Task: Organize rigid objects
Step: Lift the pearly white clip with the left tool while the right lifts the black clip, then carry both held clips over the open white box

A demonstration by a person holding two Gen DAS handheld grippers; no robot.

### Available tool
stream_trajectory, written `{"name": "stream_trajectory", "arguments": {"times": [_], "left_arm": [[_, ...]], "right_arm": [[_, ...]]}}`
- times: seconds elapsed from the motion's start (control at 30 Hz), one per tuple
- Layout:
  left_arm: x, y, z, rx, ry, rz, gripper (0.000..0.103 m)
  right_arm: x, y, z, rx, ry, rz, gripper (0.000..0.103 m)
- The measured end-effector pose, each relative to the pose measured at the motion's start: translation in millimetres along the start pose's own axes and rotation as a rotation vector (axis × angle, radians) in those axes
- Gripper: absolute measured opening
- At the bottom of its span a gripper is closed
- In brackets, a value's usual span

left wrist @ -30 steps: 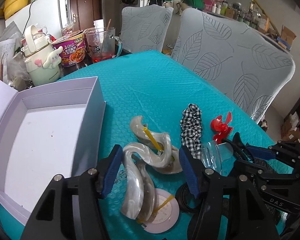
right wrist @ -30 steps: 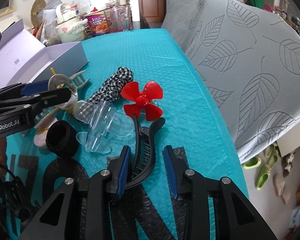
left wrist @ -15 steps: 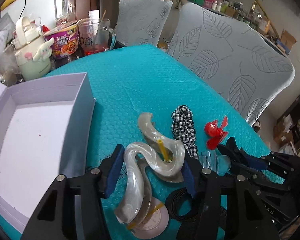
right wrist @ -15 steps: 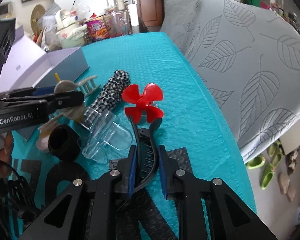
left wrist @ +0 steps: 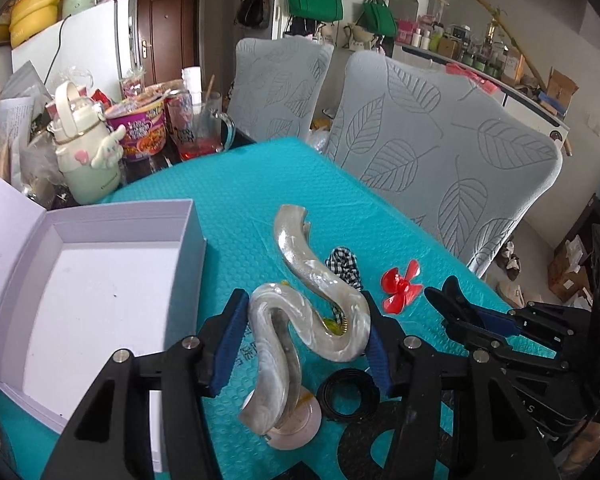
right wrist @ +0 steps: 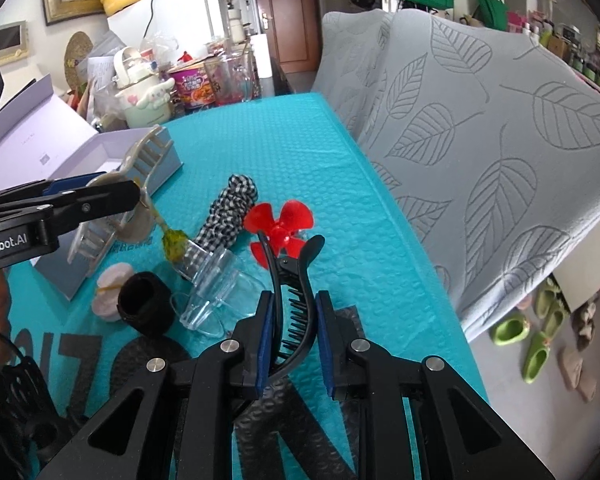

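My left gripper (left wrist: pixel 302 340) is shut on a pearl-grey S-shaped hair claw (left wrist: pixel 308 268) and holds it off the teal table, to the right of the open white box (left wrist: pixel 196 236). From the right wrist view the claw (right wrist: pixel 148 152) hangs in the left gripper (right wrist: pixel 120 192) in front of the box (right wrist: pixel 100 148). My right gripper (right wrist: pixel 294 336) is shut on a black toothed hair clip (right wrist: pixel 296 280), whose tip rests by a red propeller (right wrist: pixel 278 226). Both also show at the right of the left wrist view: right gripper (left wrist: pixel 472 320), black clip (left wrist: pixel 448 300).
On the table lie a checked scrunchie (right wrist: pixel 230 210), a clear plastic clip (right wrist: pixel 216 292), a black band (right wrist: pixel 144 300) and a round pale disc (left wrist: pixel 296 420). A bottle (left wrist: pixel 88 160), noodle bowl and glass mug (left wrist: pixel 198 128) crowd the far end. Leaf-patterned chairs (left wrist: pixel 440 152) line the right edge.
My left gripper closed on the pearl-grey claw and lifted it off the table. My right gripper's jaws shut on the black clip, which stays low.
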State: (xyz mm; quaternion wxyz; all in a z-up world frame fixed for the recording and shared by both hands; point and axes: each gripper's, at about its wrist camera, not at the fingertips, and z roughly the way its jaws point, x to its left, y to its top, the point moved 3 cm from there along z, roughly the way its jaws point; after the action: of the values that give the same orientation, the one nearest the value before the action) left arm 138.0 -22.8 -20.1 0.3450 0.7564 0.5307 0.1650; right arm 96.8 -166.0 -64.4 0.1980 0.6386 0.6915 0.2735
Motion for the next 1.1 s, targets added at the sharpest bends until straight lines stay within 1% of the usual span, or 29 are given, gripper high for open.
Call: {"name": "stream_trajectory", "arguments": {"times": [0.23, 0.53, 0.9, 1.1], "left_arm": [[6, 4, -26, -0.046, 0.005, -0.002, 0.054], [24, -11, -56, -0.083, 0.047, -0.022, 0.054], [63, -30, -93, -0.124, 0.104, -0.082, 0.054], [85, -40, -110, -0.139, 0.151, -0.117, 0.054]], "right_arm": [[15, 3, -15, -0.036, 0.007, -0.025, 0.020], [44, 3, -28, -0.068, 0.031, -0.075, 0.020], [98, 3, -36, -0.087, 0.102, -0.159, 0.020], [130, 6, -39, -0.099, 0.149, -0.206, 0.020]]}}
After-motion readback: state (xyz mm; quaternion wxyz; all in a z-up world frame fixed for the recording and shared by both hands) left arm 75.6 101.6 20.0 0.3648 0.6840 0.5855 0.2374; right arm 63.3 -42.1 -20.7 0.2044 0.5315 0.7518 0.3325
